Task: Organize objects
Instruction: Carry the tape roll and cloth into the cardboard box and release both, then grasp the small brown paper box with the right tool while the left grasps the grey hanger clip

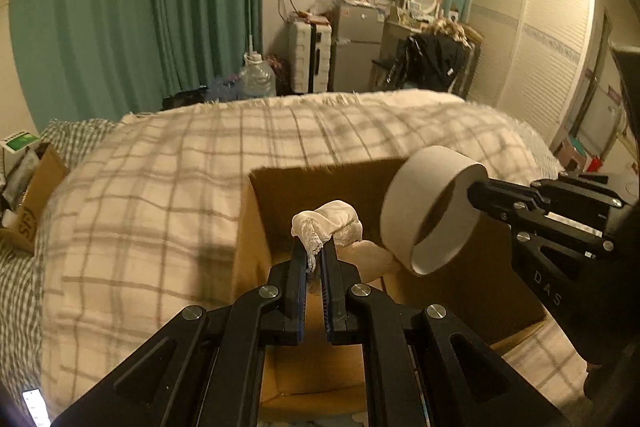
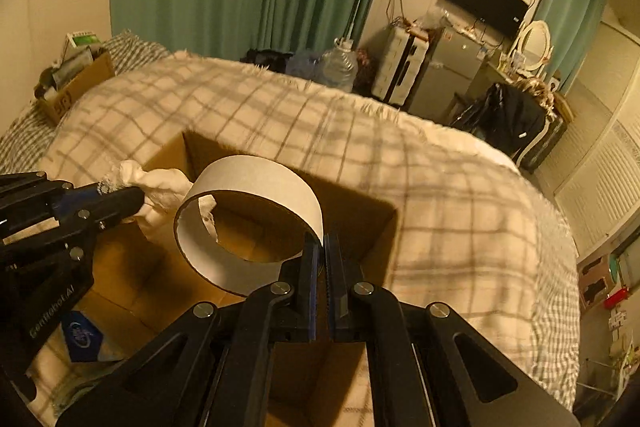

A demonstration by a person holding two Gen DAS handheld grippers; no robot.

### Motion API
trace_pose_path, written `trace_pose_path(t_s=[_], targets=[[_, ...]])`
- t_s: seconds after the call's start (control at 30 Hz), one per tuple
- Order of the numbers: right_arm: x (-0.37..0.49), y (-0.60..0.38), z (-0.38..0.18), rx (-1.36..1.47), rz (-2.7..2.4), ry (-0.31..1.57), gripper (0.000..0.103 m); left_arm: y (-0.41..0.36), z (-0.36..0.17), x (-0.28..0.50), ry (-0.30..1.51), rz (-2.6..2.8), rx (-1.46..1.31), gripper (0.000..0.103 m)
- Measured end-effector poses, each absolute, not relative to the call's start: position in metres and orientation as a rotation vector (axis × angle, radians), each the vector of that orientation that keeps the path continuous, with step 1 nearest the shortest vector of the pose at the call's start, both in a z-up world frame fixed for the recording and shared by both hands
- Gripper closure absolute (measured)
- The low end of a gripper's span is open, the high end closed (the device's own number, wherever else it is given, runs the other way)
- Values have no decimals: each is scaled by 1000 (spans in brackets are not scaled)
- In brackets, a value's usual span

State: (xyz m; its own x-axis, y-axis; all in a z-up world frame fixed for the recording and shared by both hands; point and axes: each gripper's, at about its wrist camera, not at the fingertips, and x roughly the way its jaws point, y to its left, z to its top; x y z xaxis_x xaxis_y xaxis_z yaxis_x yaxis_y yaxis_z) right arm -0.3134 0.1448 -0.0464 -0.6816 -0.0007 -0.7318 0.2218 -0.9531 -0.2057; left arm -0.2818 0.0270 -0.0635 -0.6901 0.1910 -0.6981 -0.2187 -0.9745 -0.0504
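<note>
An open cardboard box [image 1: 256,211] [image 2: 384,223] sits on the plaid blanket of a bed. My left gripper [image 1: 314,247] is shut on a white lace-trimmed cloth [image 1: 332,219] and holds it above the box; the gripper and cloth also show at the left of the right wrist view [image 2: 140,195] [image 2: 160,187]. My right gripper [image 2: 320,247] is shut on the wall of a wide white cardboard ring [image 2: 256,179], held over the box. The ring [image 1: 424,203] and right gripper [image 1: 476,193] show at the right of the left wrist view.
A second cardboard box [image 2: 80,83] [image 1: 36,195] with packets stands at the bed's far left. A blue packet [image 2: 82,341] lies by the box. Beyond the bed are a water jug [image 1: 256,77], suitcase [image 1: 310,55], small fridge [image 1: 356,51] and wardrobe [image 1: 540,39].
</note>
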Motion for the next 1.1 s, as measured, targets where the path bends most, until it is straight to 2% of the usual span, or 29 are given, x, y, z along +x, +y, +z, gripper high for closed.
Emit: trace_pose_path(t_s=[0.1,0.17,0.2,0.23,0.27,0.3,0.33,0.43,0.5,0.6,0.77,0.87,0.93,1.1], targets=[[-316,153,-54,1205,-2702,338,99,30,-71,-285,20,2661,-1136,94],[-311,156,-53,1212,-2677,325,90,28,-72,-283,-14,2657,-1149,92],[-310,157,-51,1216,-2675,326,70,28,-70,-282,-22,2658,-1153,83],[-307,159,-47,1213,-2687,324,48,26,-68,-280,-29,2658,-1153,69],[-302,161,-41,1194,-2712,317,41,23,-66,-278,-32,2662,-1149,58],[-297,165,-34,1165,-2735,304,36,23,-62,-273,-32,2673,-1139,38],[-293,166,-27,1150,-2742,294,36,22,-56,-266,-30,2693,-1114,30],[-278,169,-6,1121,-2761,291,30,20,-41,-251,2,2716,-1083,25],[-265,169,7,1103,-2795,323,29,17,-30,-242,35,2726,-1086,22],[-230,170,30,1056,-2820,347,23,10,-17,-217,84,2749,-1056,9],[-169,175,52,1013,-2858,356,16,-7,-10,-169,132,2752,-1058,8],[-132,172,54,1008,-2873,373,11,-12,-11,-141,143,2765,-1068,2],[-113,169,48,1007,-2883,383,8,-16,-17,-119,146,2792,-1065,0],[-76,156,7,1067,-2856,335,7,-19,-48,-86,126,2831,-1122,0]])
